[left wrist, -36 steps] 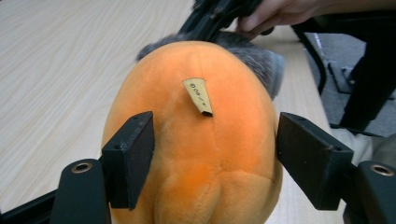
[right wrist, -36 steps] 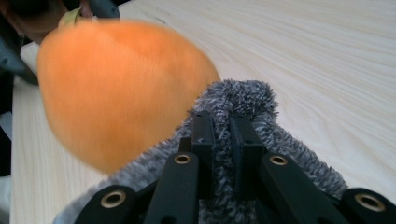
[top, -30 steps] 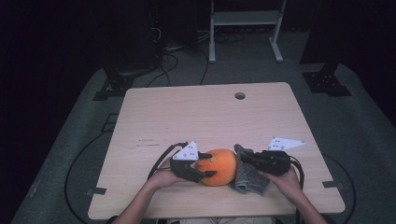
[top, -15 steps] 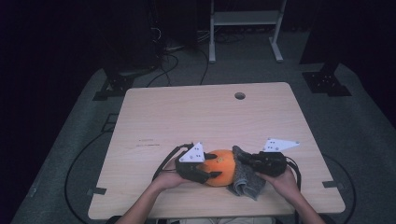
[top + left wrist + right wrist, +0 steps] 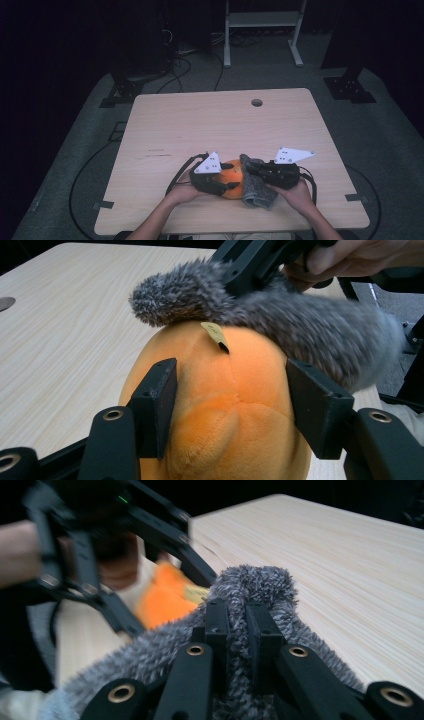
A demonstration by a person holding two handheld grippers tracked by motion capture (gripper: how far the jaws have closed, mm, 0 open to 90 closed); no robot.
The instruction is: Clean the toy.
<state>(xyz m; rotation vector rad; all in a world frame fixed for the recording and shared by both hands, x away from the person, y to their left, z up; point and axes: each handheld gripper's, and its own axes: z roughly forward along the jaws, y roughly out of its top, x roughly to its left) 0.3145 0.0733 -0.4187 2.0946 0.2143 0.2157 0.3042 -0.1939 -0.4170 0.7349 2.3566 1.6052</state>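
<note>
High view shows us the round orange plush toy (image 5: pixel 231 179) at the table's near edge between our hands, left gripper (image 5: pixel 223 181) clasping its left side, right gripper (image 5: pixel 250 169) pinching the fuzzy grey cloth (image 5: pixel 257 190) draped over its right side.

Light wooden table (image 5: pixel 200 125) with a round cable hole (image 5: pixel 257 102) near its far edge. Beneath it, grey carpet (image 5: pixel 390 135) crossed by black cables (image 5: pixel 80 175). Beyond the far edge, 2 white legs of a metal stand (image 5: pixel 260 20) and 2 black floor bases (image 5: pixel 350 90) at left and right. Dark, unlit surroundings.
</note>
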